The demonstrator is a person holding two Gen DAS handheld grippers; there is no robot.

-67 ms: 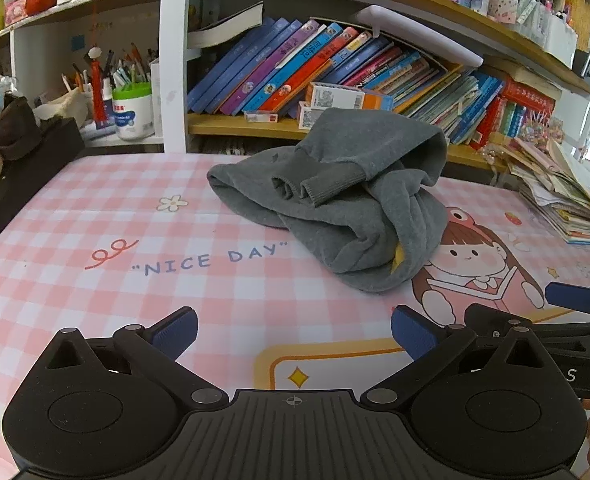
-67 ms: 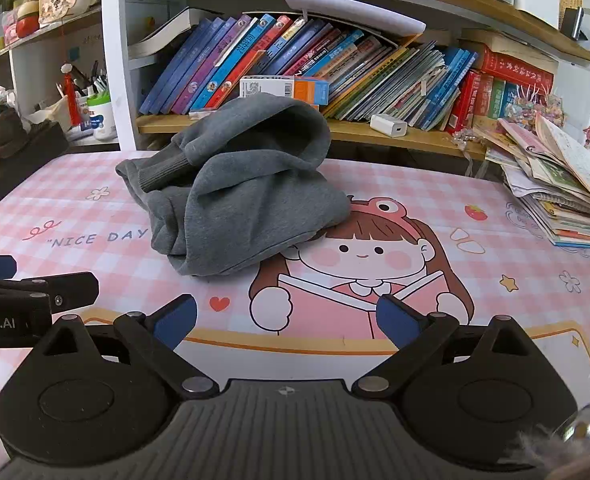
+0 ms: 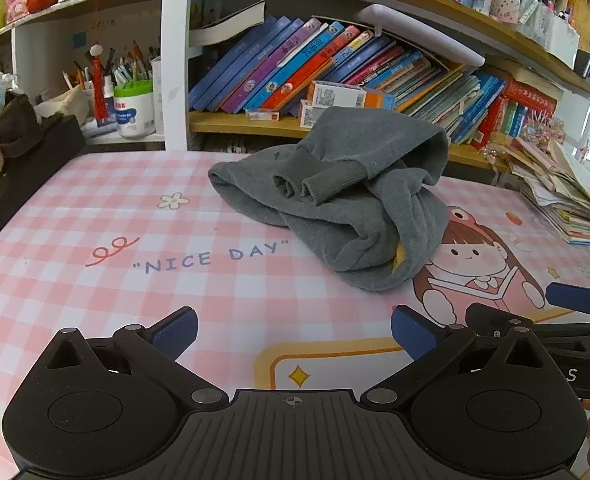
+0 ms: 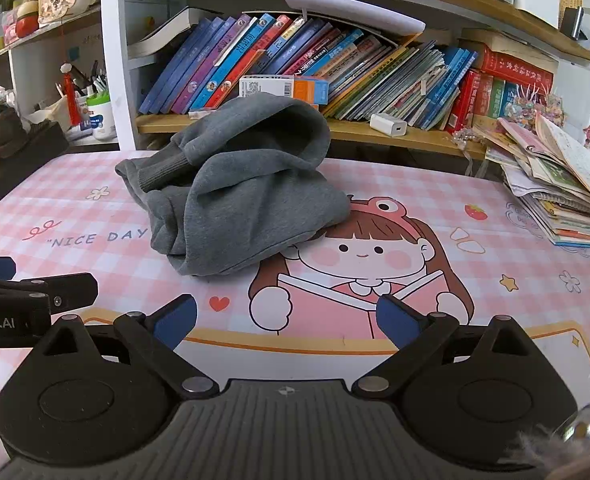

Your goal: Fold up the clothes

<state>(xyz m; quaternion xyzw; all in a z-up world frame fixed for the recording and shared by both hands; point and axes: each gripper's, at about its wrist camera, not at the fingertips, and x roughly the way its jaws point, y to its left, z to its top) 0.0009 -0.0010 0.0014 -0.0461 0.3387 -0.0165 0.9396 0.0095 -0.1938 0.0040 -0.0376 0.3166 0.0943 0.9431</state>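
Observation:
A grey sweatshirt (image 3: 347,200) lies crumpled in a heap on the pink checked table mat (image 3: 95,220), ribbed cuffs showing on its left side. It also shows in the right wrist view (image 4: 239,196). My left gripper (image 3: 293,330) is open and empty, low over the mat, well short of the garment. My right gripper (image 4: 287,320) is open and empty, also short of the heap. The right gripper shows at the right edge of the left wrist view (image 3: 571,304); the left gripper shows at the left edge of the right wrist view (image 4: 35,292).
A bookshelf (image 3: 335,72) full of books runs behind the table. A stack of magazines (image 4: 563,196) sits at the right end of the mat. A dark bag (image 3: 11,140) and a pen pot (image 3: 135,108) stand at the left.

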